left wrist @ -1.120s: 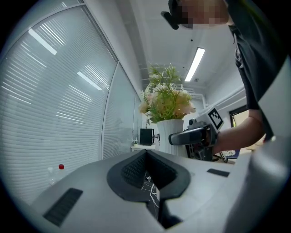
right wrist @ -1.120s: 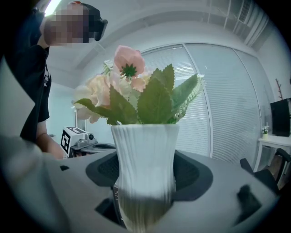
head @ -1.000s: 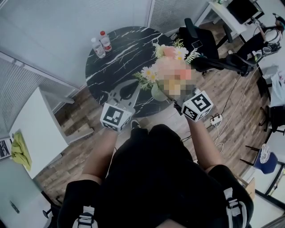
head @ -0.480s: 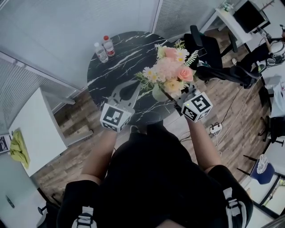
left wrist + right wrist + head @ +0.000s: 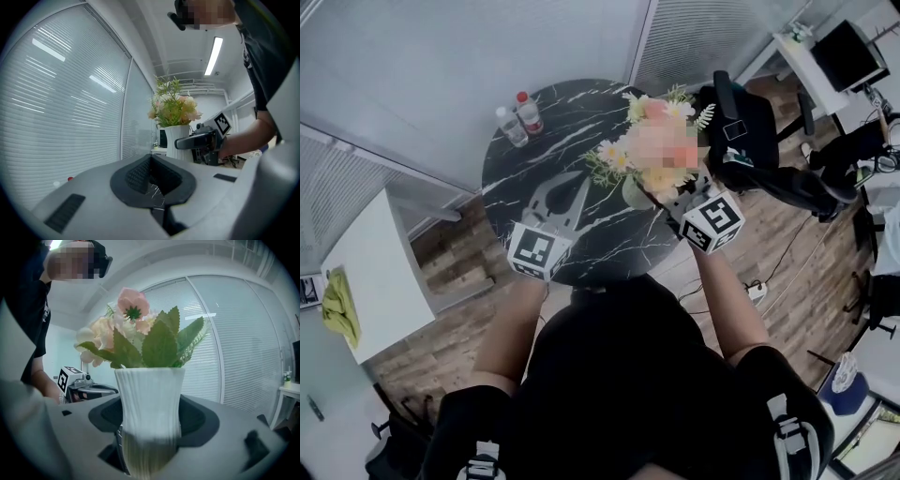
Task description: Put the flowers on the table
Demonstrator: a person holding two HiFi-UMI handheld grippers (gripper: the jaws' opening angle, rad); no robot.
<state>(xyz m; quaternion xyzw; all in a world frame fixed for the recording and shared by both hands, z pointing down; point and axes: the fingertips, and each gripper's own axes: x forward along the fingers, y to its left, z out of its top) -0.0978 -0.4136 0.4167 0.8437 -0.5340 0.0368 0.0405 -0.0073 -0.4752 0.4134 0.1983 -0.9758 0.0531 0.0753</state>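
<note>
Black marble veined in white makes the round bench (image 5: 525, 164), which stands by a wall of shuttered glass on a wood floor. Over its right half, towards the near edge, are the flowers (image 5: 652, 141), a pink, cream and white bunch with green leaves, standing in a ribbed white vase (image 5: 150, 404). The vase is upright, its long axis vertical, and the blooms spread well wider than its neck. The right gripper (image 5: 654, 200) holds it: its jaws are spread wide and closed on the vase's lower body from both sides, reaching in from the near right. The marble therefore lies straight below the vase. Whether the base already rests on it I cannot tell, since no view shows the foot. My judgement is that the coming move turns on that vertical line: lower the vase without tilting it, then part the jaws sideways so they clear it without knocking it over. The left gripper (image 5: 561, 197) hovers over the near left of the bench, beside the vase but apart from it, its jaws drawn together with nothing between them; it is the farther hand and has no part in the hold. Two bottles (image 5: 520, 117) stand at the far left rim, well apart from the vase, and a dark chair (image 5: 750, 131) sits just beyond the bench's right side.
</note>
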